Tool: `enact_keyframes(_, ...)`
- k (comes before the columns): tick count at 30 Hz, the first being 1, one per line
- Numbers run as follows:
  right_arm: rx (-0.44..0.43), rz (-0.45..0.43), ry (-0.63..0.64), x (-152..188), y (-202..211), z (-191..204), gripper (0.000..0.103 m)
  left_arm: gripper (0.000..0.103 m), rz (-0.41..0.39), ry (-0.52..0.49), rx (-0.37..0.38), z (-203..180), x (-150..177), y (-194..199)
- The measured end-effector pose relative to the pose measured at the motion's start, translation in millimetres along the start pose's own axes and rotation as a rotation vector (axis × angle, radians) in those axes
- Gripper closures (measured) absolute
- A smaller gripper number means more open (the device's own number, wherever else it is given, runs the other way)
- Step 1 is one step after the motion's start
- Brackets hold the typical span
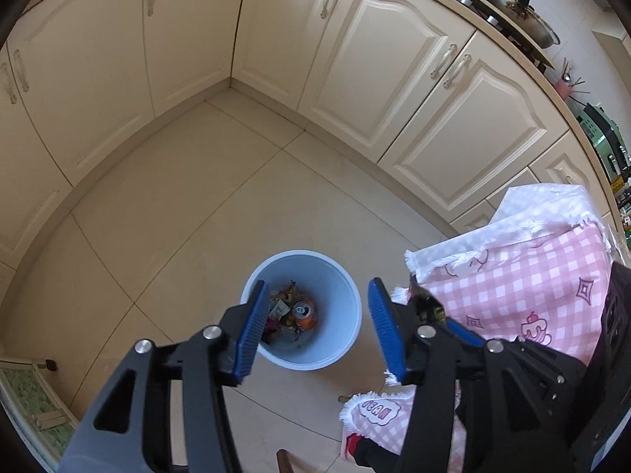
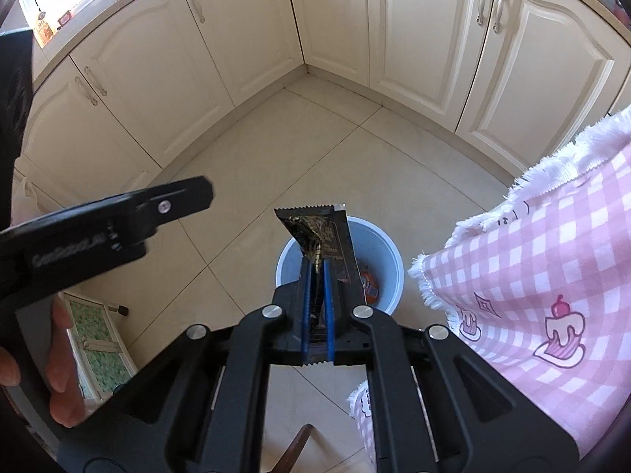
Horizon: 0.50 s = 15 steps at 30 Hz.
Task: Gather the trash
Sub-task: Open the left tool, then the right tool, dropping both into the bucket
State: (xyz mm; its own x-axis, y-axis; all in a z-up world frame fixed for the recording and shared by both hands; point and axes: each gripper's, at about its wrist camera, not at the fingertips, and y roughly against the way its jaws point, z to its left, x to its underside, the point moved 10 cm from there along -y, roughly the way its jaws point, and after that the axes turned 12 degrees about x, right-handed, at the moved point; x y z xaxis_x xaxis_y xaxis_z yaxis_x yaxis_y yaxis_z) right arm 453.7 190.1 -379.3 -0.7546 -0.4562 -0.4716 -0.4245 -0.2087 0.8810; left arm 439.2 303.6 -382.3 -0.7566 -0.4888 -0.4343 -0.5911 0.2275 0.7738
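Note:
A light blue trash bin [image 1: 349,315] stands on the tiled floor, with an orange drink can [image 1: 305,315] and several scraps inside. My left gripper [image 1: 315,295] hangs open right above the bin's mouth, nothing between its blue pads. In the right wrist view my right gripper [image 2: 316,266] is shut on a dark, gold-printed snack wrapper [image 2: 315,228], which sticks up past the fingertips over the near rim of the bin [image 2: 388,260]. The can [image 2: 368,287] shows just beside it. The same wrapper [image 1: 428,307] peeks in at the right of the left wrist view.
A pink checked tablecloth [image 2: 552,276] with a white fringe hangs close on the right. Cream cabinets [image 1: 394,79] meet in a corner beyond the bin. Pans [image 1: 524,12] sit on the counter above. A low green-glass door [image 2: 94,335] is at the left. A hand [image 2: 59,354] holds the left gripper's body.

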Motion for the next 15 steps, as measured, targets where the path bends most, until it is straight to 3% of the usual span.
enact_keyframes(15,0.011,-0.068,-0.045,-29,0,-5,0.095,0.052,-0.015,0.018,-0.006,15,1,16)
